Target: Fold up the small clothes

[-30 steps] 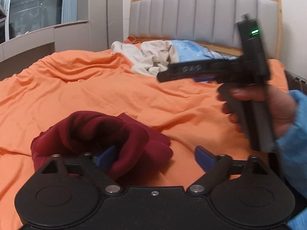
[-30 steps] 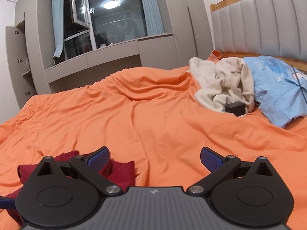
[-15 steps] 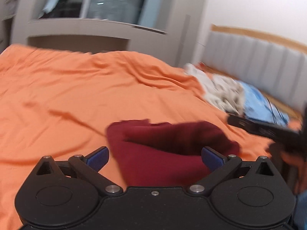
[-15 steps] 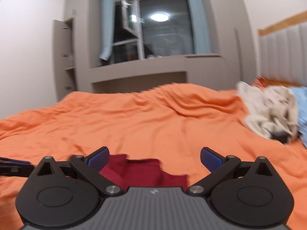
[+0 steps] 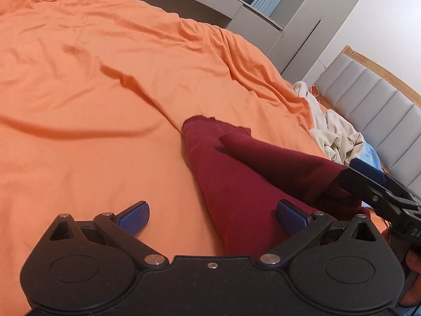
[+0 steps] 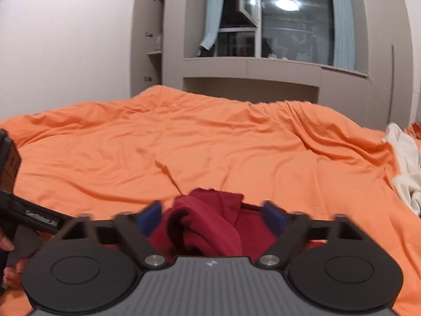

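Maroon garment lies bunched on the near part of the orange bed; left gripper spread wide over it, right gripper apart around a raised fold, possibly closing, likely to lift and spread it

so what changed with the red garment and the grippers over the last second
The dark red garment went from a bunched heap to a stretched-out strip. The right gripper, earlier clear of the cloth, now has a fold between its half-closed fingers. The left gripper swung away from the headboard toward the window wall. It stayed open, and the orange bedcover and cream clothes stayed put.
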`<state>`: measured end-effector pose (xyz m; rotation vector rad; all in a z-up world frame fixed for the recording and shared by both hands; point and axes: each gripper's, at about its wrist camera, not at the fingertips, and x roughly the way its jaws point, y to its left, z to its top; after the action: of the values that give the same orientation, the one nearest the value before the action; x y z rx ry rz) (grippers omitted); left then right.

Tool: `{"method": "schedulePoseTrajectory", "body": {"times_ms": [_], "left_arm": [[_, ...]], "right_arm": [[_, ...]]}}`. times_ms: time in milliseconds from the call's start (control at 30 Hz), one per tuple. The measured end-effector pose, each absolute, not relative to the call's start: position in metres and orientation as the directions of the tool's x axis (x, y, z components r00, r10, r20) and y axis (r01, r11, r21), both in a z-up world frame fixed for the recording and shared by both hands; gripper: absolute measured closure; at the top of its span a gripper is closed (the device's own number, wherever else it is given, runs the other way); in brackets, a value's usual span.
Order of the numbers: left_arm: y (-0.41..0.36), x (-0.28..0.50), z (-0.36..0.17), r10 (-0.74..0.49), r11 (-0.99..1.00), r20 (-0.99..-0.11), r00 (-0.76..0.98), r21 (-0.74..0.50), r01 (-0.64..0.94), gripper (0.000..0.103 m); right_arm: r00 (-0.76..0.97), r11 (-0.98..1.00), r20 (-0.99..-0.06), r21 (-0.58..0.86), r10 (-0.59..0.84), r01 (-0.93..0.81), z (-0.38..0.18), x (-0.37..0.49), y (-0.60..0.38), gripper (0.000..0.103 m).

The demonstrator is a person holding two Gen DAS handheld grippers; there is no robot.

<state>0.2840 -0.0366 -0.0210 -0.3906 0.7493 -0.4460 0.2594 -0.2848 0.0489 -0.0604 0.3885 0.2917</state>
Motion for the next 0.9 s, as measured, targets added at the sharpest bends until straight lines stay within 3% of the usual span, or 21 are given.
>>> {"method": "schedulePoseTrajectory", "body": {"times_ms": [67,133,167,267,433,667,900], "left_arm": [[-0.037,0.283,-0.023,-0.517,0.838,-0.559,0.648,-0.486,0.249,0.000],[-0.037,0.282,-0.024,-0.516,0.840,-0.559,0.650,-0.480,0.254,0.000],[-0.038,0.283,-0.024,-0.517,0.839,-0.558,0.649,-0.479,0.257,0.000],[-0.041,0.284,-0.025,-0.523,0.838,-0.555,0.646,-0.473,0.273,0.000],[-0.045,0.286,-0.027,-0.531,0.836,-0.550,0.645,-0.464,0.293,0.000],[-0.051,0.284,-0.030,-0.528,0.843,-0.547,0.649,-0.432,0.321,0.000],[-0.059,0.280,-0.031,-0.514,0.855,-0.551,0.658,-0.388,0.343,0.000]], "right_arm": [[0.881,0.962,-0.390,0.053,0.268,-0.269,0.044,0.258,-0.296,0.047],[0.880,0.963,-0.391,0.122,0.270,-0.241,0.040,0.255,-0.311,0.075],[0.883,0.964,-0.390,0.151,0.262,-0.219,0.039,0.253,-0.320,0.080],[0.898,0.967,-0.390,0.222,0.202,-0.121,0.035,0.240,-0.349,0.081],[0.901,0.960,-0.427,0.277,0.082,0.044,0.025,0.221,-0.393,0.077],[0.895,0.978,-0.446,0.184,-0.003,0.095,0.020,0.213,-0.397,0.038],[0.849,0.995,-0.523,-0.100,-0.076,0.028,0.005,0.238,-0.351,0.039]]}}
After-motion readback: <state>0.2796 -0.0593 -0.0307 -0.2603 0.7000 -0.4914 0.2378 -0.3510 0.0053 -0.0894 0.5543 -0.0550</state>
